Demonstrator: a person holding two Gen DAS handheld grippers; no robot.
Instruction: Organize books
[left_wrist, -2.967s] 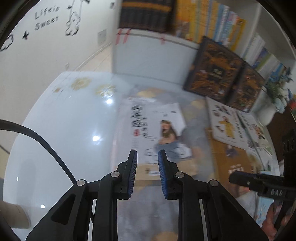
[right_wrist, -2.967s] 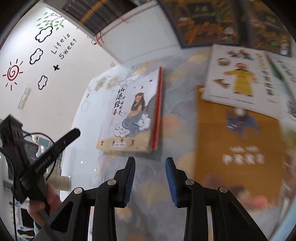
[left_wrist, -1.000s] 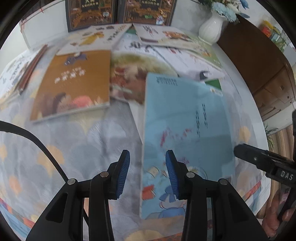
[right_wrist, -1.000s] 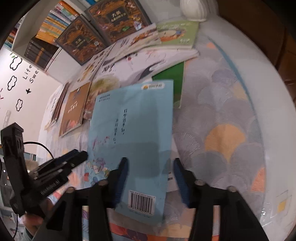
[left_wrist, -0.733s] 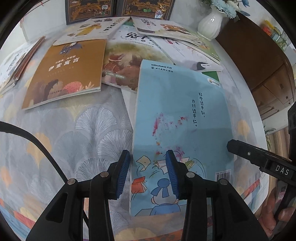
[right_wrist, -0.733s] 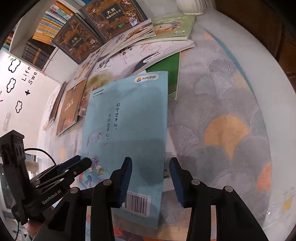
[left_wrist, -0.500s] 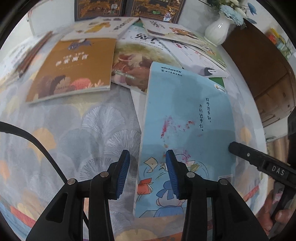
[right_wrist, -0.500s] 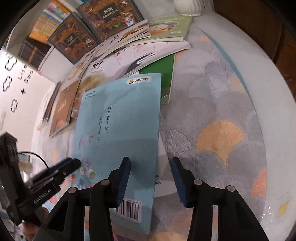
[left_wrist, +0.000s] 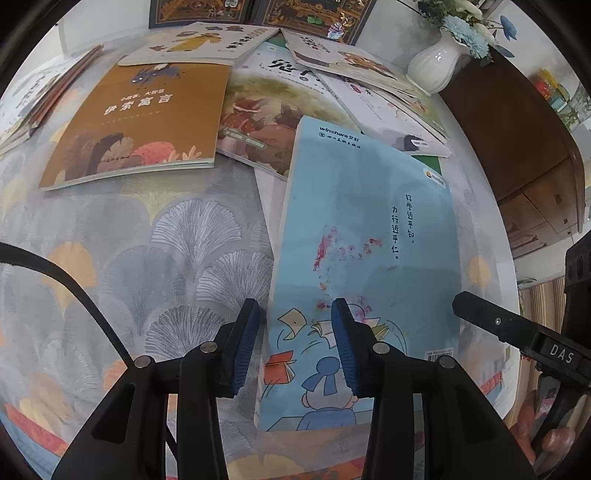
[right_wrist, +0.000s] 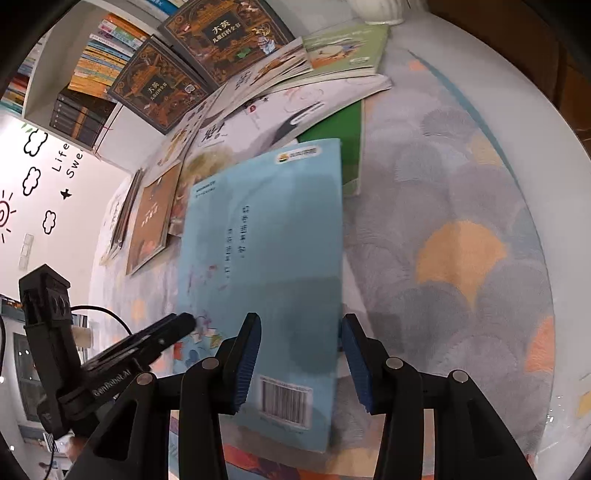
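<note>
A light blue book (left_wrist: 369, 229) lies back cover up on the patterned tablecloth, its barcode (right_wrist: 284, 402) toward me. My left gripper (left_wrist: 294, 314) hovers over its near left corner. The jaws stand apart across the book's left edge and the pads touch nothing. My right gripper (right_wrist: 301, 325) hovers open over the same blue book (right_wrist: 266, 240) at its near right corner, one finger over the cover and one past the right edge. Each gripper shows in the other's view: the right gripper (left_wrist: 517, 336), the left gripper (right_wrist: 147, 347).
An orange-brown book (left_wrist: 136, 118), a picture book (left_wrist: 266, 107) and several thin books lie fanned out behind. A green book (right_wrist: 336, 136) sticks out under them. A white vase (left_wrist: 436, 62), dark ornate books (right_wrist: 221, 33), a bookshelf (right_wrist: 96, 55) and a wooden cabinet (left_wrist: 517, 140) border the table.
Three seconds ago both grippers faced a white book at the table's left end; now both hang over the blue book. In the last half second the views have barely shifted.
</note>
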